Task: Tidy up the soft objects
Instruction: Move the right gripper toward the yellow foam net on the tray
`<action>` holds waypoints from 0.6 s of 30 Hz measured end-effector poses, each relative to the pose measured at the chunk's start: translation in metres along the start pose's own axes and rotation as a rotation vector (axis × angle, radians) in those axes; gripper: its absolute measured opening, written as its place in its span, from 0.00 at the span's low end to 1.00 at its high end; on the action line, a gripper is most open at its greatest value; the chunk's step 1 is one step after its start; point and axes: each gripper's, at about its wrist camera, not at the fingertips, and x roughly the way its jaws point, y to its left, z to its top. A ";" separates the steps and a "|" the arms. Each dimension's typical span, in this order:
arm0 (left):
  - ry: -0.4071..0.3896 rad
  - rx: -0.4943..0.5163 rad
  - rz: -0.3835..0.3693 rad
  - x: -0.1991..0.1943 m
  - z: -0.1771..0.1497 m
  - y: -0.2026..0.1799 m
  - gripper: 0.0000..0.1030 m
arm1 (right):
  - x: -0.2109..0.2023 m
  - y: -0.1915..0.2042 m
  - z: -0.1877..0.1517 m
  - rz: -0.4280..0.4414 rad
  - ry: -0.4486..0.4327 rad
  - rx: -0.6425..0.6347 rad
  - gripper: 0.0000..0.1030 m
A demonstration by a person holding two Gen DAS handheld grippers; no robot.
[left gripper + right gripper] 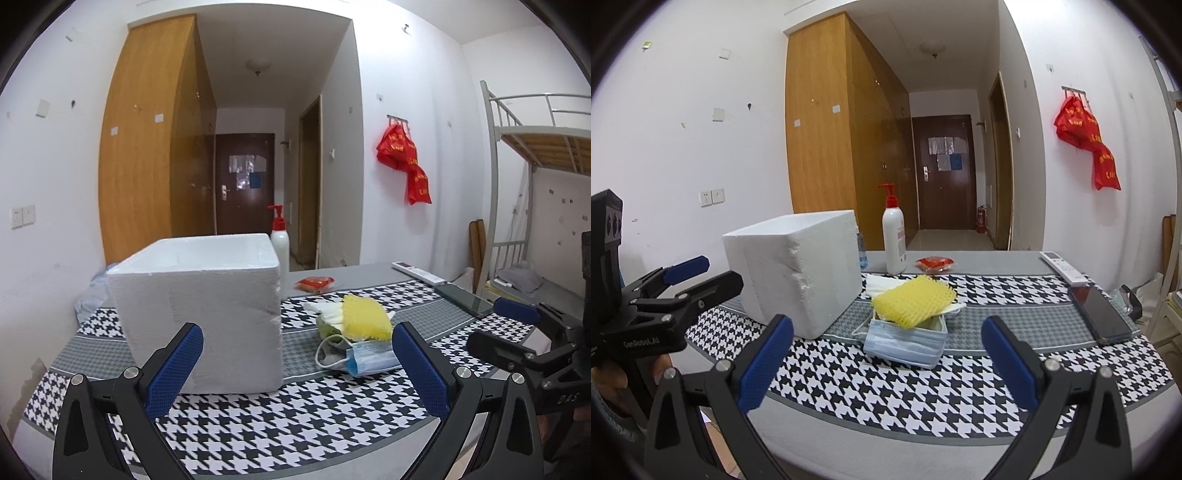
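On the counter, spread with a houndstooth cloth, your biggest item is the white foam box, standing upright with its top open at the left half of the surface. Behind the box, at its right rear corner, you have a white pump bottle with a red head, upright. Just right of the box, in the middle of the cloth, sits your pile of soft things: a yellow foam net lies on top, white folded pieces stick out beneath and behind it, and a blue face mask lies at the front edge of the pile, its ear loop trailing toward the box. Near the right edge you have a dark phone lying flat, with a white remote just behind it. A small red packet lies near the far edge, apart from the pile. Your left hand-held gripper hovers low before the box and the pile with its blue pads spread wide and nothing between them. Your right hand-held gripper is likewise spread wide and holds nothing, facing the mask.
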 end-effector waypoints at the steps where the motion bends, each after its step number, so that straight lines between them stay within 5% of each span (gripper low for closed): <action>1: 0.004 0.007 -0.010 0.003 0.001 -0.001 0.99 | 0.002 -0.001 0.000 -0.004 0.006 -0.003 1.00; 18: 0.114 0.031 -0.055 0.048 -0.001 -0.019 0.99 | 0.037 -0.032 0.008 -0.026 0.082 0.006 1.00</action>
